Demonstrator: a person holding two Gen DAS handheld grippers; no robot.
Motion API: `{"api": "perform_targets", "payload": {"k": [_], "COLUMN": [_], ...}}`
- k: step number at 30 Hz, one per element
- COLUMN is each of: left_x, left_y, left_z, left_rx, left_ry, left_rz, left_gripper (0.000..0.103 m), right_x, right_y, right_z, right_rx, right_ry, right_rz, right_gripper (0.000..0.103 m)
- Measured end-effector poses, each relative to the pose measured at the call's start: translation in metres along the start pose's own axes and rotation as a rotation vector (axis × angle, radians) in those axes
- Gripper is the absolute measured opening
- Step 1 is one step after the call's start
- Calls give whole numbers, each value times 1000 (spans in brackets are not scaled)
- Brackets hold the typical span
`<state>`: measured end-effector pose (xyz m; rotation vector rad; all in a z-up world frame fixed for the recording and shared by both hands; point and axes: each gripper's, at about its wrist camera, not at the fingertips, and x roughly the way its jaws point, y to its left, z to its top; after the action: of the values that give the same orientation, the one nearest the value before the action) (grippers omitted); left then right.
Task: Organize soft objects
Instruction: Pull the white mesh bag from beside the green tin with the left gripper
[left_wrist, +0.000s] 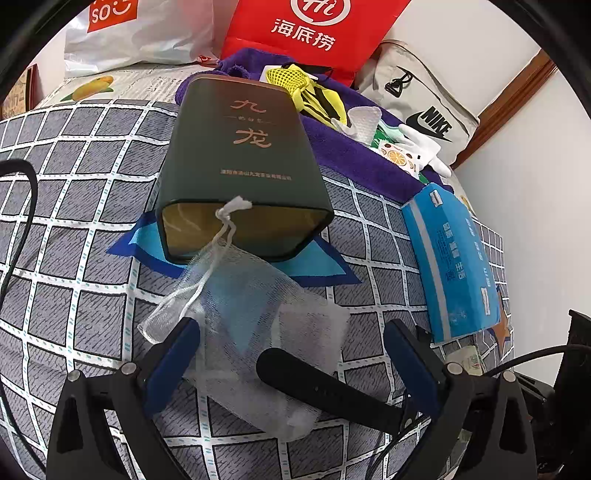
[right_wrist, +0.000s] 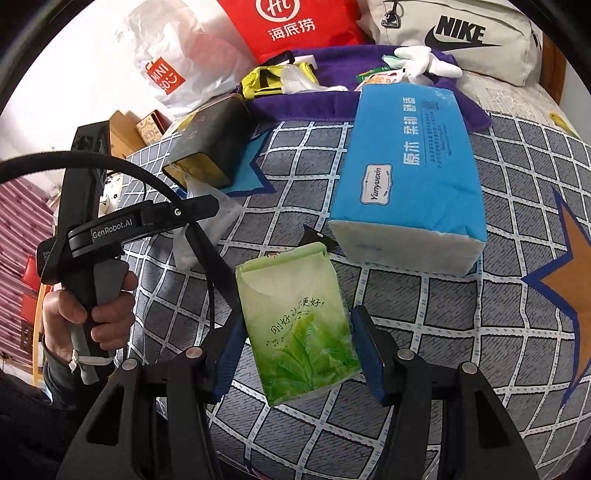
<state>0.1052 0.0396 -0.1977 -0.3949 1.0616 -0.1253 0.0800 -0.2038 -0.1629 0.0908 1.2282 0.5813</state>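
Note:
A white mesh drawstring pouch (left_wrist: 255, 317) lies on the checked bedspread between the open fingers of my left gripper (left_wrist: 291, 354), its cord leading to the mouth of a dark green tin (left_wrist: 240, 162) lying on its side. A black watch strap (left_wrist: 332, 387) lies across the pouch's near end. My right gripper (right_wrist: 299, 350) is open with a green tissue pack (right_wrist: 299, 325) between its pads; whether they touch it is unclear. A large blue tissue pack (right_wrist: 410, 173) lies beyond it, also in the left wrist view (left_wrist: 450, 266).
A purple towel (left_wrist: 354, 155) at the back carries a yellow mesh item (left_wrist: 295, 85), a white plush (left_wrist: 421, 144) and small packets. Behind it stand a red bag (left_wrist: 314, 29), a white plastic bag (left_wrist: 140, 33) and a Nike bag (left_wrist: 424, 103). The left gripper's body (right_wrist: 110, 229) is at left.

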Motion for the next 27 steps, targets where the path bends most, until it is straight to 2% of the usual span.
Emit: {"api": "perform_targets", "payload": {"k": [5,8,14,21,27], "left_x": [-1,-8,-20,-1,16], "left_y": [2,10,25,13,-7], "left_z": [0,0,3,4,1], "left_rx": [0,-8,-15,58,179], "left_ry": [4,-3,-29,3,14], "left_rz": [-6,27,45,152,275], "left_gripper": [100,100,101,103,103], "right_x": [0,-7,-12,-16,-17], "right_y": [1,1,-1,-3,-10], "right_z": [0,-2,-12,-16,-20], "right_rx": [4,-4,1,3,17], "right_ry": [2,-15,-23,-36,-37], "right_rz": [10,-1,15,44,47], "right_gripper": [56,56,56,56,56]}}
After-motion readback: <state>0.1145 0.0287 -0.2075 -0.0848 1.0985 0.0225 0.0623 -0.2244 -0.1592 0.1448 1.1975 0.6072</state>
